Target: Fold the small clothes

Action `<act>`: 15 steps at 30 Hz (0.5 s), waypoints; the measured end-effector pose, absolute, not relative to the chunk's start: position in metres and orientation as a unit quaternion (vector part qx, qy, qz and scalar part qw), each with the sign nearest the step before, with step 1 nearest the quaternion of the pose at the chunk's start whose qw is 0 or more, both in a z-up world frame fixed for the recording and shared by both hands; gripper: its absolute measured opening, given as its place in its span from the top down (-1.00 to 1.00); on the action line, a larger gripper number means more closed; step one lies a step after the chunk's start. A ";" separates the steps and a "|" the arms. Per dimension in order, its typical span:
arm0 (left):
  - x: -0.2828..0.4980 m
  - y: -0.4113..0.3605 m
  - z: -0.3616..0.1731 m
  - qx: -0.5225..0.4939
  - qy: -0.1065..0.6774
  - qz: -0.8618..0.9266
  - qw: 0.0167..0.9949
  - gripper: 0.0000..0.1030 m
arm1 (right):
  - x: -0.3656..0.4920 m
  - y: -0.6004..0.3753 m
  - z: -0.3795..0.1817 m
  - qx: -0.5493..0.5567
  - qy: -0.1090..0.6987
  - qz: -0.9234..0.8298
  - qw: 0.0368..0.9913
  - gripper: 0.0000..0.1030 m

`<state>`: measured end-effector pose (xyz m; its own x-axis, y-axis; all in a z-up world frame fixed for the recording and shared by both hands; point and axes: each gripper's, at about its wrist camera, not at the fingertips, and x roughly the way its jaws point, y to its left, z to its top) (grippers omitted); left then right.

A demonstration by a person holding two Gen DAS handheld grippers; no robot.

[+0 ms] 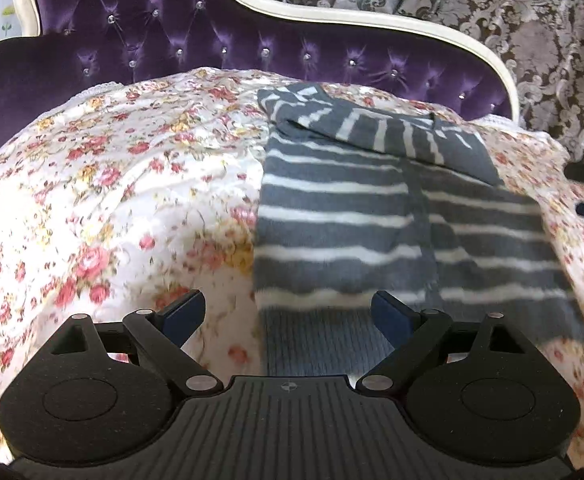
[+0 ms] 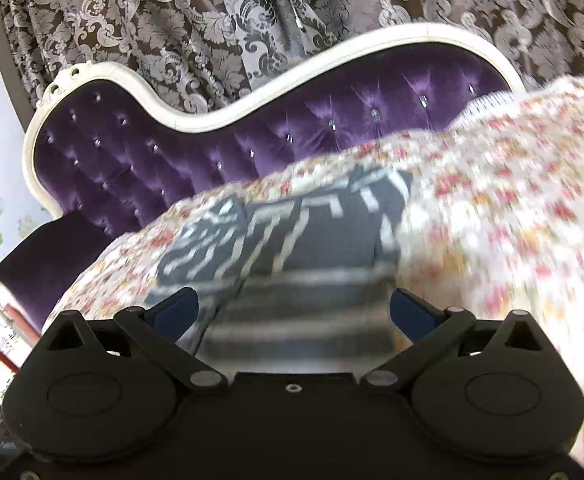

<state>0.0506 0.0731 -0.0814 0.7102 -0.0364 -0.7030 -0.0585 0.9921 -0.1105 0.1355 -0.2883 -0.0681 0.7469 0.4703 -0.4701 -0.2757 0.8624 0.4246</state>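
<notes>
My left tongs [image 1: 288,312] and right tongs [image 2: 293,310] gape empty over the striped sweater [image 1: 391,216] — floral bedspread [image 1: 112,184] beneath, purple headboard [image 1: 212,40] and curtains [image 2: 172,20] behind.

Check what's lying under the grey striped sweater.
The grey striped sweater lies on a floral bedspread, which shows on both sides of it and beyond. Its sleeves are folded across its top. Whatever is under the bedspread is covered.
</notes>
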 end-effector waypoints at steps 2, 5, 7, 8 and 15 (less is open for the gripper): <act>0.045 0.074 -0.083 -0.074 0.378 -0.001 0.923 -0.76 | 0.117 -0.289 -0.073 0.168 0.307 0.203 0.915 -0.99; 0.041 0.073 -0.086 -0.091 0.377 -0.012 0.922 -0.76 | 0.095 -0.288 -0.079 0.169 0.322 0.198 0.910 -0.99; 0.038 0.072 -0.089 -0.091 0.375 -0.015 0.922 -0.76 | 0.084 -0.289 -0.083 0.174 0.330 0.192 0.908 -0.99; 0.037 0.071 -0.090 -0.091 0.375 -0.016 0.922 -0.76 | 0.079 -0.289 -0.085 0.177 0.332 0.189 0.907 -0.99; 0.035 0.071 -0.100 -0.102 0.385 -0.024 0.917 -0.76 | 0.065 -0.287 -0.107 0.210 0.365 0.194 0.886 -0.99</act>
